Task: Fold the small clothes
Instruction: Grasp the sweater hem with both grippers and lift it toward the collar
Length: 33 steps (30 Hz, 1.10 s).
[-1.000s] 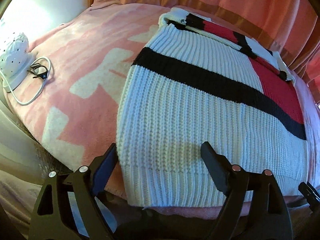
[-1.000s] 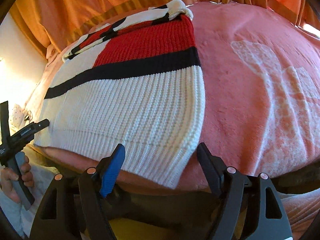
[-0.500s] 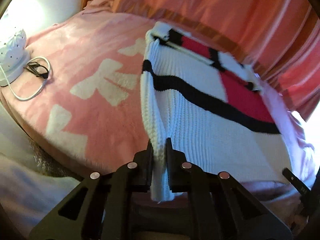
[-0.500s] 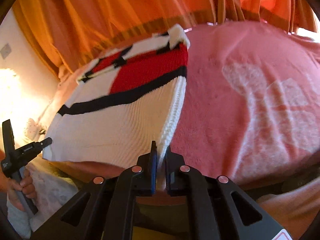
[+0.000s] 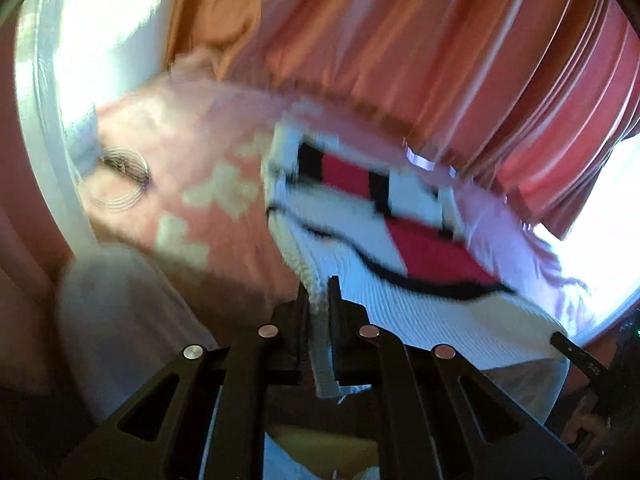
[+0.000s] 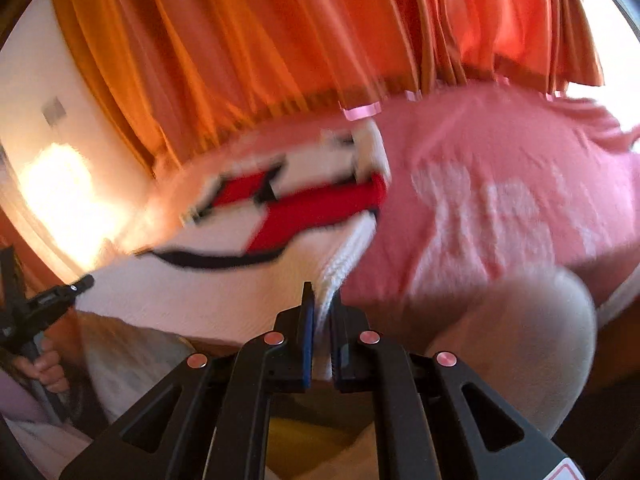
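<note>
A knitted sweater (image 5: 400,300), white with a black stripe and red blocks, hangs lifted at its near hem above the pink blanket. My left gripper (image 5: 319,292) is shut on the hem's left corner, with white knit pinched between the pads. In the right wrist view the same sweater (image 6: 224,292) sags between both hands, and my right gripper (image 6: 322,298) is shut on its right corner. The far, collar end still rests on the bed. Both views are blurred by motion.
A pink blanket (image 6: 500,200) with white shapes covers the bed. Orange curtains (image 5: 400,40) hang behind it. A coiled cable (image 5: 124,178) lies at the bed's far left edge. A person's hand holds the left gripper's handle (image 6: 36,344) at the left of the right wrist view.
Both grippers closed on the sweater's near hem corners, then rose and drew back, lifting the hem off the bed. The views now tilt up toward the curtains.
</note>
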Tool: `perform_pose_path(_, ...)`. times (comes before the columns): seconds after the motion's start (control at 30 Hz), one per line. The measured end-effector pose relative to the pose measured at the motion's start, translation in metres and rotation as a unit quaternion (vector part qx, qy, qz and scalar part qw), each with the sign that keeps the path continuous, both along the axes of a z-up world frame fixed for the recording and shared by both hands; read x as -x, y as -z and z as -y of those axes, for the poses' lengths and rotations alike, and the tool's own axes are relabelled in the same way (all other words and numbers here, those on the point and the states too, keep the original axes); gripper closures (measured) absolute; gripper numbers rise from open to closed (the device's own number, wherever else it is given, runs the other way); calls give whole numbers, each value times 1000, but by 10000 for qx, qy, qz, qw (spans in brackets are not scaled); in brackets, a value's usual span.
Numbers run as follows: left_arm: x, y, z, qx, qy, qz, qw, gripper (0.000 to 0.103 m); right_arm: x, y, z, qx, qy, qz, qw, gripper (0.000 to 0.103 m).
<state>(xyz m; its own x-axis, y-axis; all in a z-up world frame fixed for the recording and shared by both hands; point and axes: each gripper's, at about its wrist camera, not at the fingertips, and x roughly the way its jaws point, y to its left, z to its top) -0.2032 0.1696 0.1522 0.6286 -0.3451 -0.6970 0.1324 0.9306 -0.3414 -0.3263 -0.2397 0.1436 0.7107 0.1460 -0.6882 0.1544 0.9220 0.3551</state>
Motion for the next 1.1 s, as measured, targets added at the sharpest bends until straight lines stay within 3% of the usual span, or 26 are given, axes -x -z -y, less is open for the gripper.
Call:
perform_pose_path(0.07, -12, -21, 5, 42, 57, 320, 9995, 96, -13, -21, 6, 55, -58, 392, 9992, 97)
perform_pose_path(0.17, -52, -49, 23, -83, 166, 901, 9958, 96, -69, -46, 28, 175, -121, 1019, 9946, 97)
perform_pose_path(0.27, -119, -55, 44, -287, 87, 1271, 9914, 95, -139, -40, 54, 250, -62, 1093, 9937, 97)
perform_pose_path(0.37, -201, -31, 72, -622, -81, 1110, 9918, 95, -228, -6, 83, -186, 28, 665, 9976, 97)
perform_pose_path(0.47, -283, 26, 104, -1156, -301, 593, 9911, 95, -307, 43, 103, -557, 140, 58, 9983, 97)
perform_pose_path(0.6, -343, 89, 116, -1560, -343, 76, 9871, 95, -381, 108, 104, -404, 172, -695, 9966, 97)
perform_pose_path(0.73, -377, 136, 117, -1789, -303, -381, 9827, 93, -406, 147, 100, -404, 109, -1000, 9941, 93)
perform_pose_path(0.83, -382, 141, 115, -1688, -326, -406, 9843, 86, -409, 144, 103, -547, 120, -900, 9944, 86)
perform_pose_path(0.9, -382, 135, 110, -1514, -354, -345, 9872, 78, -402, 128, 108, -542, 200, -606, 9965, 72)
perform_pose_path(0.93, -381, 131, 107, -1470, -381, -265, 9880, 67, -398, 122, 110, -521, 275, -492, 9971, 51)
perform_pose_path(0.97, -379, 128, 107, -1493, -413, -186, 9878, 61, -395, 115, 112, -466, 361, -345, 9977, 37)
perform_pose_path(1.0, -376, 121, 105, -1548, -439, -11, 9870, 53, -390, 108, 113, -340, 386, -215, 9984, 36)
perform_pose_path(1.1, -366, 106, 99, -1764, -413, 385, 9827, 45, -383, 103, 106, 149, 214, -282, 9993, 36)
